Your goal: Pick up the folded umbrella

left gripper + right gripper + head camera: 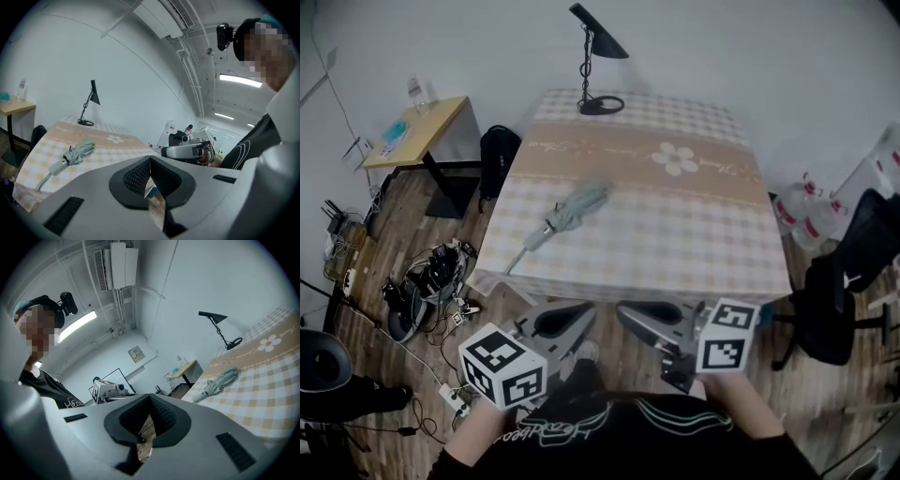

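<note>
Umbrella on table, well ahead; left claw, right claw clenched, empty. Open one, straddle bundled canopy crosswise.

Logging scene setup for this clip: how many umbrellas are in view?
1. The folded umbrella lies on the left part of the checked table, handle toward its near left corner, apart from the desk lamp at the far edge. Under the table is hidden.

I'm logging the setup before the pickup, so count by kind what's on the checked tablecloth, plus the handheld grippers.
folded umbrella: 1
desk lamp: 1
grippers: 2, the left gripper and the right gripper, both off the table
Total: 4
</note>
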The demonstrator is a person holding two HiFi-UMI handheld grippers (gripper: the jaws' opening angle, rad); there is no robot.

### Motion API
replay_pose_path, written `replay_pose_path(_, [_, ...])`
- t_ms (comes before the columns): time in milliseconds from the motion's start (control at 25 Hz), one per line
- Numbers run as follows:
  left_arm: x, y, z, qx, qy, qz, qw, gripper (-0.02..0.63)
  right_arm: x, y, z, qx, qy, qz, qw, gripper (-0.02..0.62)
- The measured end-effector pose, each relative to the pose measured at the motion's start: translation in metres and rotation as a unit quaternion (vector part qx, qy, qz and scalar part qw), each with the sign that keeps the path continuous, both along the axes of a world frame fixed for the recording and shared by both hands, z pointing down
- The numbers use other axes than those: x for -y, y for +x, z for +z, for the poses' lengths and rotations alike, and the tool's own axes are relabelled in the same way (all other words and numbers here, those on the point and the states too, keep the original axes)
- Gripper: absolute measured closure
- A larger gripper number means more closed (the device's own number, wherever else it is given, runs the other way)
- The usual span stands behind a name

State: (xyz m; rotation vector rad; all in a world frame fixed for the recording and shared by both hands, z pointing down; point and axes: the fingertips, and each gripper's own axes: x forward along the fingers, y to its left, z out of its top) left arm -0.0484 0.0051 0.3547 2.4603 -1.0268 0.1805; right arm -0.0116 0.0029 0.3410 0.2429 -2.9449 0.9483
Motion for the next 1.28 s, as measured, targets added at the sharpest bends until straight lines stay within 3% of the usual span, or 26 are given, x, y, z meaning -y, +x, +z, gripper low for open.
replay_pose_path(560, [0.127,-0.066,0.022,0.019,-0.027,0.034,0.9989,0.607,0.116,-0.054,0.014,-0.013,-0.038,0.061,0.997,0.584])
replay_pose_path(960, [0.194,-0.116,0.058,0.068,-0.022,0.039,0.9967,0.606,0.173,-0.086,0.035,-0.026,-0.054,0.091,0.994,0.584])
replay_pose_path(1280, [0.241,-0.127,0.09,0.123,-0.028,0.018,0.9919,0.581,0.201,-0.073,0.047,-0.026,-0.071,0.11,0.991,0.584])
